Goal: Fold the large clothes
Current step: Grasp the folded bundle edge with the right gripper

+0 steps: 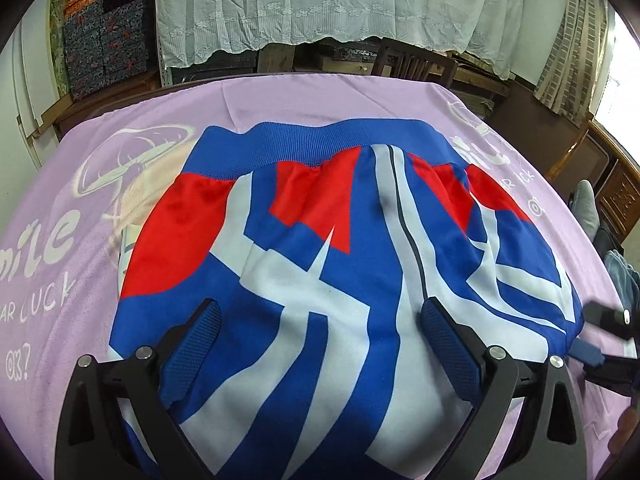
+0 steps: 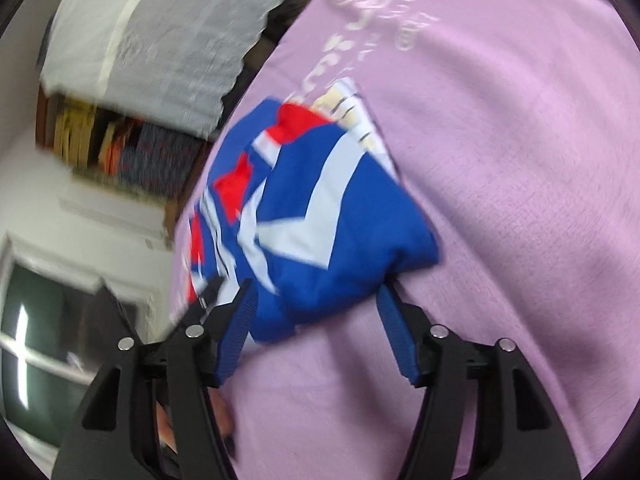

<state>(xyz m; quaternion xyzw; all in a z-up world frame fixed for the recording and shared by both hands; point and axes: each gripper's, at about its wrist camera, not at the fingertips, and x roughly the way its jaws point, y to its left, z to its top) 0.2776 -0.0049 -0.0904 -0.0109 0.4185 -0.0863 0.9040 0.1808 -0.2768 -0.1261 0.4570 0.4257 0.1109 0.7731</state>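
Note:
A folded blue, red and white jacket (image 1: 320, 240) lies on a lilac printed cloth (image 1: 80, 208), its blue ribbed hem at the far side. My left gripper (image 1: 320, 320) is open, its blue pads (image 1: 196, 344) resting on the near part of the jacket. In the blurred right wrist view the jacket (image 2: 320, 216) lies ahead, and my right gripper (image 2: 316, 296) is open with its pads on either side of the jacket's near blue edge. The right gripper also shows at the right edge of the left wrist view (image 1: 608, 320).
The lilac cloth (image 2: 500, 160) covers a table. Beyond it stand a white lace curtain (image 1: 320, 4), patterned boxes (image 1: 104, 44) on a shelf, and wooden furniture (image 1: 600, 176) to the right. A striped item (image 2: 360, 120) peeks out under the jacket.

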